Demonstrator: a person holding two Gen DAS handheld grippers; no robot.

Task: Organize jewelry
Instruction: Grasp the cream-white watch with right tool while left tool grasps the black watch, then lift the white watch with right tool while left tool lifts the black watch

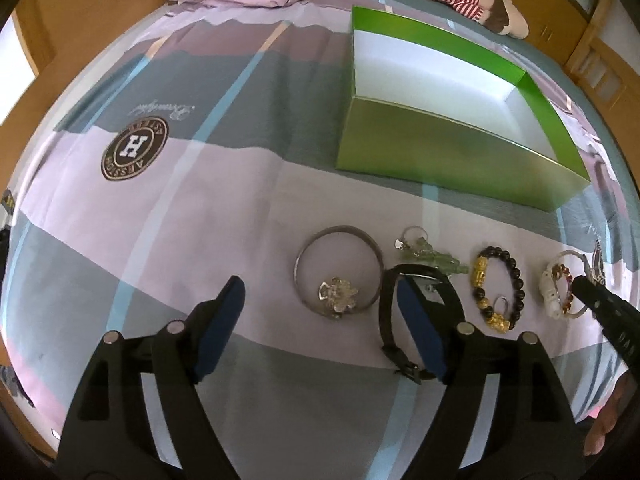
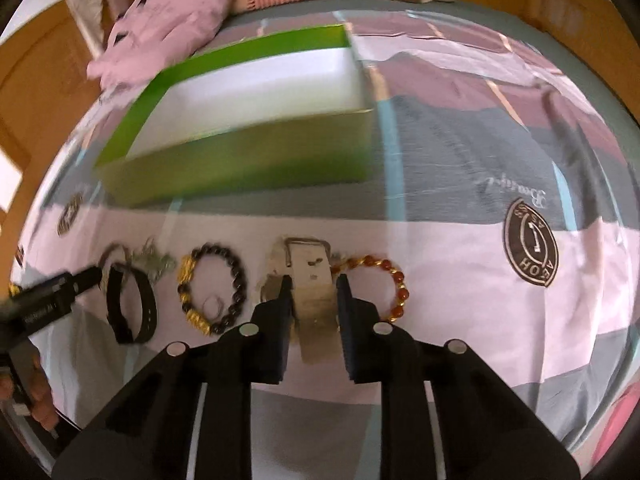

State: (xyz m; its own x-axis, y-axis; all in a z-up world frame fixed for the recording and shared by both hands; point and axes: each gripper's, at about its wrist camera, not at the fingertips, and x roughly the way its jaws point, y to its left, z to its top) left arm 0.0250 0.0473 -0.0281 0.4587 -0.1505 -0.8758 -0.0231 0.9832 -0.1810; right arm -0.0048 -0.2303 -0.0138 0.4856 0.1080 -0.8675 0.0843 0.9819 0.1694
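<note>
"Had anything gone into the green box (image 1: 448, 160) yet?"

"No, it sat empty on the bed (image 1: 200, 208). The silver bangle (image 1: 338, 270), black strap (image 1: 420, 312), bead bracelet (image 1: 498, 290) and the rest lay in a row before it."

"And the grippers?"

"The left gripper (image 1: 320, 320) hovered with fingers wide apart; the right gripper (image 2: 313, 300) straddled a metal watch band (image 2: 310, 280), fingers not yet closed."

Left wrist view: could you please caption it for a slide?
Open left tongs hover over jewelry lined up before an empty green box.
</note>
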